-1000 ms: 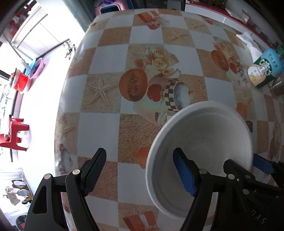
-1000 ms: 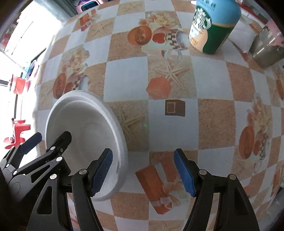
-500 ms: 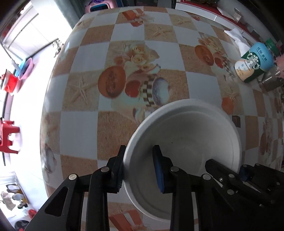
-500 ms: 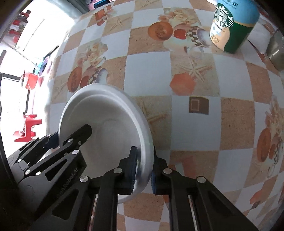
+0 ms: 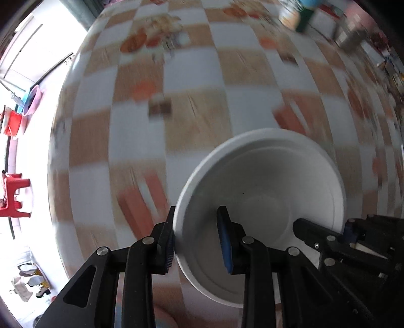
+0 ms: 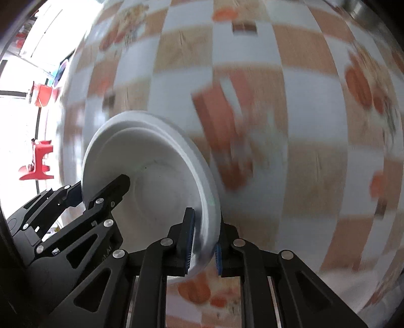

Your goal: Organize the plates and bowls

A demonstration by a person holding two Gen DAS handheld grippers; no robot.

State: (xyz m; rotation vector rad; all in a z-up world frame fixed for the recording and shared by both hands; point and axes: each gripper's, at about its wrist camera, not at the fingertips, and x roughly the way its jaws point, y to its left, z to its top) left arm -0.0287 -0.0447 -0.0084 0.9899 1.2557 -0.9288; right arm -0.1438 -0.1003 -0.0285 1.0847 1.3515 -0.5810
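Note:
A white bowl [image 5: 262, 181] hangs above the checked tablecloth, gripped from both sides. My left gripper [image 5: 197, 242] is shut on its left rim, one blue pad inside the bowl and one outside. In the right wrist view the same white bowl [image 6: 151, 176] shows tilted, and my right gripper [image 6: 203, 242] is shut on its right rim. Each view shows the other gripper's black fingers on the far side of the bowl: the right gripper [image 5: 348, 232] and the left gripper [image 6: 75, 194].
The table [image 5: 192, 75] carries a tablecloth of orange and white squares, blurred by motion. A green and blue cup [image 5: 300, 15] and a metal container [image 5: 353, 37] stand at the far right. Red stools [image 5: 12, 194] and basins [image 5: 22, 111] sit on the floor at left.
Both grippers went from open beside the bowl to shut on its opposite rims. The bowl then travelled with them across the table, so the pattern underneath has shifted and blurred.

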